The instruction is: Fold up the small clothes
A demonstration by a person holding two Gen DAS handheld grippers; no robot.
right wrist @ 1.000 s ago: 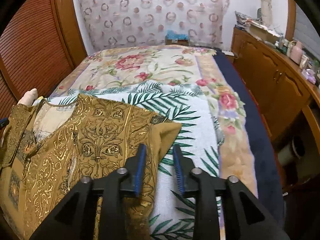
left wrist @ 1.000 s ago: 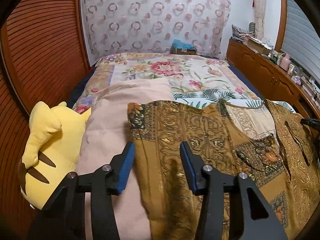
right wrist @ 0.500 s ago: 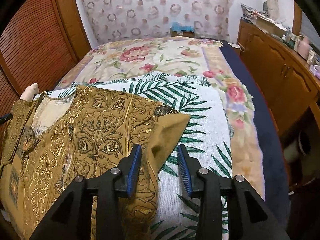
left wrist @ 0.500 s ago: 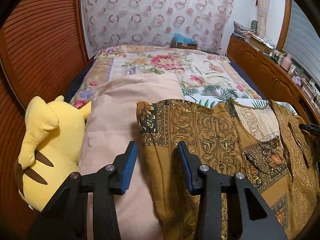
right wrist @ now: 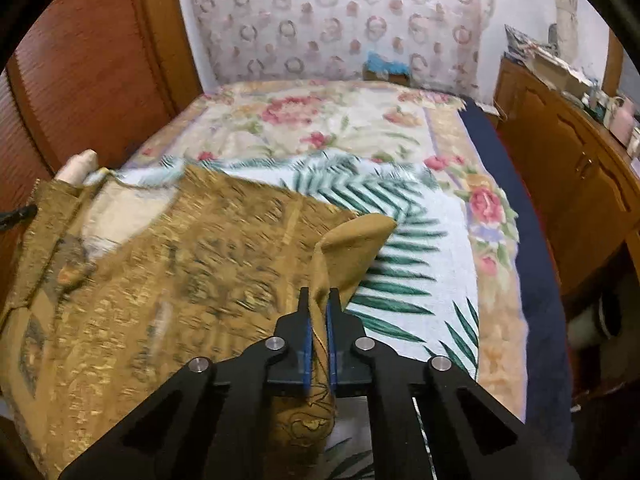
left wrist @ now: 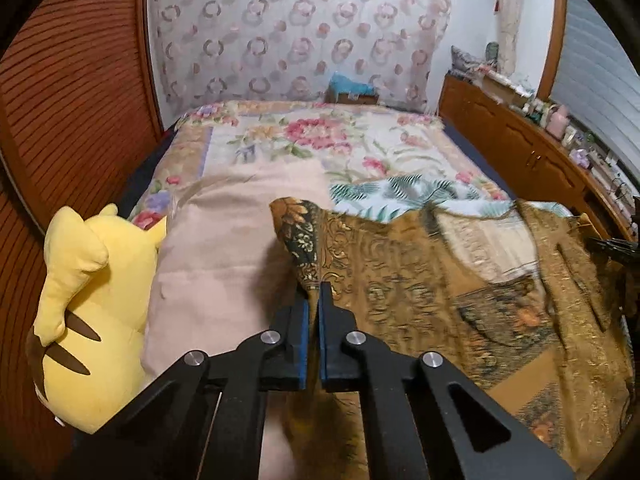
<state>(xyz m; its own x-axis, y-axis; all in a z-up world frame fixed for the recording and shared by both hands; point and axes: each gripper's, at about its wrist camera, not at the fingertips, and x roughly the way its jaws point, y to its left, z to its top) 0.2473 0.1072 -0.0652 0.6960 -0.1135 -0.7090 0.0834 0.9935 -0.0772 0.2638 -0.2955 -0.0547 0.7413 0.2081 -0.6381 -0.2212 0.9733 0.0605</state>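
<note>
While the brown gold-patterned garment (left wrist: 420,280) is lying spread and unfolded across the lower frame on the bed (right wrist: 360,120), the left gripper (left wrist: 314,308) and right gripper (right wrist: 318,312) are each pinching a side edge, leaving every fold undone

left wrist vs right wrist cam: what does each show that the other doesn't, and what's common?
Left wrist only: the yellow plush toy with brown stripes, the plain pink blanket, and the left gripper shut on the patterned mustard-brown garment.
Right wrist only: the right gripper shut on the garment's opposite edge, and the navy bed edge.
Both: the garment, the floral bedspread, the palm-leaf cloth and the wooden cabinet.
</note>
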